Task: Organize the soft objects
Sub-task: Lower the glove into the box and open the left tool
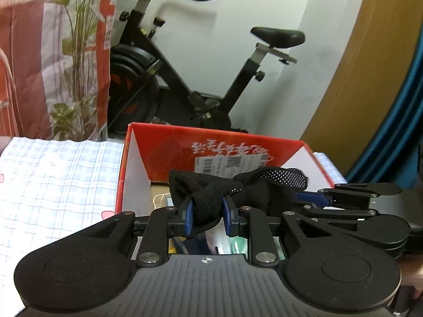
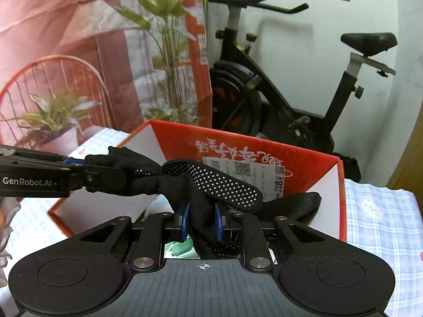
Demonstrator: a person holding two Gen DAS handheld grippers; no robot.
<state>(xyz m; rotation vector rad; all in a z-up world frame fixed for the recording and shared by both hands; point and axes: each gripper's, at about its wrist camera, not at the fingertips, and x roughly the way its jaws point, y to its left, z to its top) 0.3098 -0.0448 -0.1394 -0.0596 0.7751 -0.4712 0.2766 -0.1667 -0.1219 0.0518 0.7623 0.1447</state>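
A black knit glove (image 1: 208, 198) with white grip dots hangs stretched between both grippers, above an open red cardboard box (image 1: 164, 148). My left gripper (image 1: 207, 218) is shut on one bunched end of it, its blue pads pinching the fabric. My right gripper (image 2: 201, 220) is shut on the other end of the glove (image 2: 216, 182), whose dotted side faces up. In the left wrist view the right gripper (image 1: 314, 198) comes in from the right; in the right wrist view the left gripper (image 2: 76, 170) comes in from the left. The red box (image 2: 264, 145) holds several items, mostly hidden.
A checked blue-and-white cloth (image 1: 53, 185) covers the surface around the box. Behind stand an exercise bike (image 1: 201, 79), a patterned curtain (image 1: 53, 52) and a potted plant (image 2: 53, 121) in front of a red wire chair (image 2: 53, 79). A wooden panel (image 1: 357, 79) rises at right.
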